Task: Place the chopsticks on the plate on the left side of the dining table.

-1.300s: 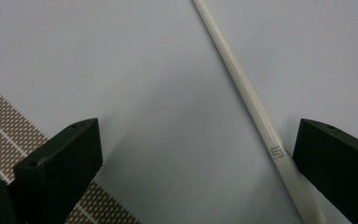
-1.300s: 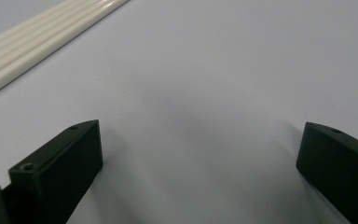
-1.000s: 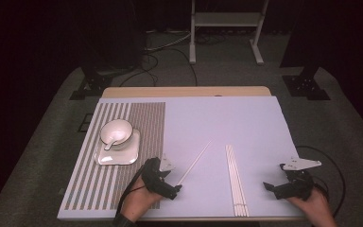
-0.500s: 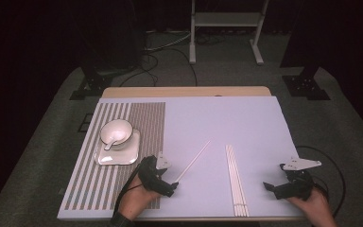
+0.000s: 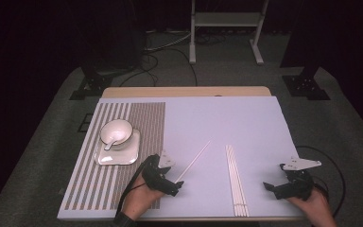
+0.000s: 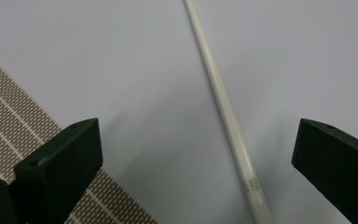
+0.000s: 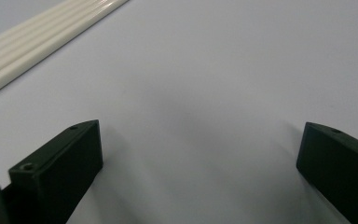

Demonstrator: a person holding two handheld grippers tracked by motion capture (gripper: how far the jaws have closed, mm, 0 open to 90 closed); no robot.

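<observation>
While the left gripper (image 5: 178, 185) hovers with jaws spread wide and empty, one loose chopstick (image 5: 194, 161) lies on the mat between them, its long axis slanting from near-left to far-right. Four more chopsticks (image 5: 234, 177), as far as I can count, lie bundled near-to-far. Right gripper (image 5: 269, 187) gapes wide, empty.

Dark recording studio: black curtains, floor cables (image 5: 163, 52), metal stand (image 5: 224, 21)

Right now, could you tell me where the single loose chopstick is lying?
In the high view the single chopstick lies slanted on the lilac mat, between the striped placemat and the chopstick bundle, its near end by the left gripper.
</observation>
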